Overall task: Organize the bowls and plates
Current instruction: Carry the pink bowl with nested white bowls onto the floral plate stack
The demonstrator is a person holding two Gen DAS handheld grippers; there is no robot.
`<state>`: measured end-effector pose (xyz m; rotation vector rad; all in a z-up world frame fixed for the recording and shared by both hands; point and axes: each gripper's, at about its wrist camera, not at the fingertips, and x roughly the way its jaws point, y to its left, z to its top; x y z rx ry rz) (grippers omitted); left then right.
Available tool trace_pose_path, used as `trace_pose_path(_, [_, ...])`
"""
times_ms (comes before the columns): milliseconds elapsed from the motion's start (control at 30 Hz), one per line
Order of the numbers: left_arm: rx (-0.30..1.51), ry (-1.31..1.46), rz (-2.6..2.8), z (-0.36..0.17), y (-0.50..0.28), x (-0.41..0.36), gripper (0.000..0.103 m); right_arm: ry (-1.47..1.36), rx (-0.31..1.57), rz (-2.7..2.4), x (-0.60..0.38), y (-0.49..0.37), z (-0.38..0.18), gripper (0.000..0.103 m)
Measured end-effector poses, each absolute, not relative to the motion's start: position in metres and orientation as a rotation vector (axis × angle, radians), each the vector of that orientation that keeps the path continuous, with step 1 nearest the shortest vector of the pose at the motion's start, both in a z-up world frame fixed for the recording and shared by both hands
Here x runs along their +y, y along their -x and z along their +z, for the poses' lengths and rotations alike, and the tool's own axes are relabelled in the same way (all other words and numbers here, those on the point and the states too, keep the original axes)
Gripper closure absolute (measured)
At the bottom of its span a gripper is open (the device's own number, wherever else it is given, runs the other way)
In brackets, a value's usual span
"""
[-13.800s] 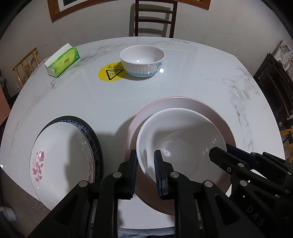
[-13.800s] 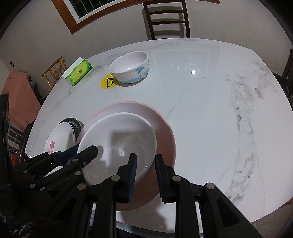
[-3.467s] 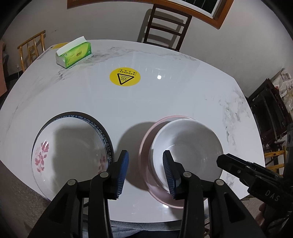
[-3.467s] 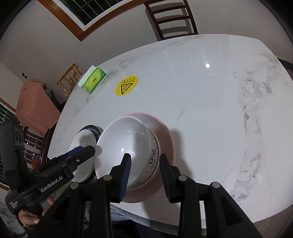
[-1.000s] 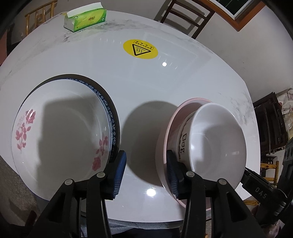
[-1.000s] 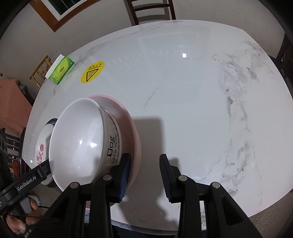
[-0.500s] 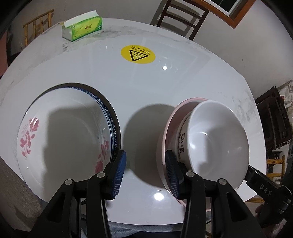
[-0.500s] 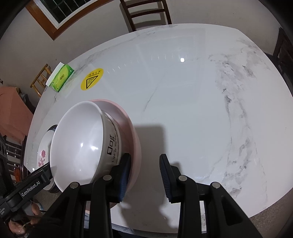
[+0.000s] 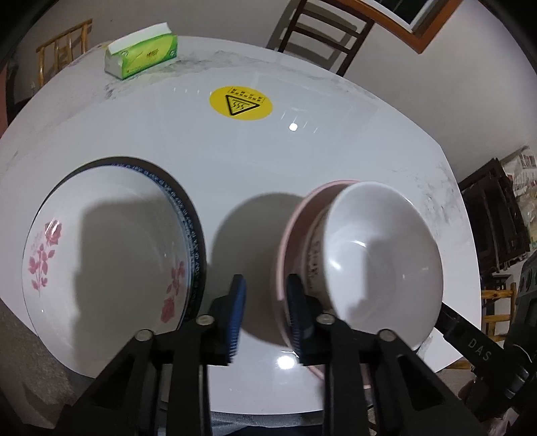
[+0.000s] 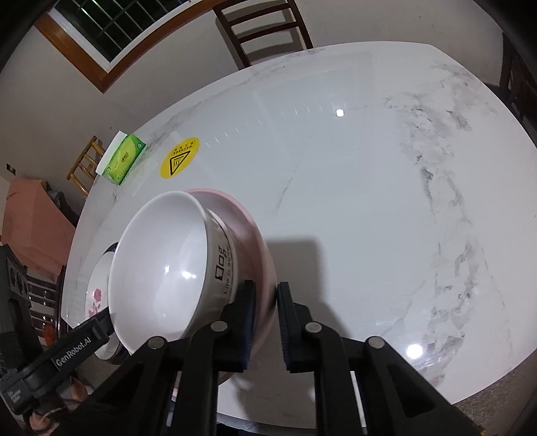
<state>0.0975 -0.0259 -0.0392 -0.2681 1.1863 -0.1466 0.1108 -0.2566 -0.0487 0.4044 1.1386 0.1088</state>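
Note:
A pink plate point(image 9: 295, 214) carries a stack of white bowls point(image 9: 382, 255) and hangs above the table, tilted. My left gripper point(image 9: 265, 312) has its jaws on either side of the plate's left rim. My right gripper point(image 10: 265, 315) has its jaws around the plate's right rim point(image 10: 258, 234); the bowl stack point(image 10: 161, 265) with "Dog" lettering sits left of it. A white flowered plate point(image 9: 100, 234) on a dark blue-rimmed plate point(image 9: 194, 234) lies on the table at the left, also in the right wrist view point(image 10: 97, 295).
A white marble table point(image 10: 369, 184) carries a yellow warning sticker point(image 9: 240, 102) and a green tissue box point(image 9: 141, 63) at the far left. A wooden chair point(image 10: 265, 26) stands behind the table. The table's front edge is near my grippers.
Both grippers have narrowed onto the pink plate's rims. The plate with the bowls sits slightly higher and more tilted in view than half a second ago.

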Motion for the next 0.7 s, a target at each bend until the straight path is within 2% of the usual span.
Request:
trace_pose_path(67, [1.175, 0.243, -0.149, -0.0371, -0.0967, -0.0318, 0.097, -0.408, 1.135, 0.107, -0.2562, -0.1114, -0.0491, 0.090])
trace_pose_path(700, [1.171, 0.228, -0.124, -0.0348, -0.0968, -0.0362, 0.098, -0.420, 1.149, 0.090, -0.2554, -0.1135, -0.0491, 0.090])
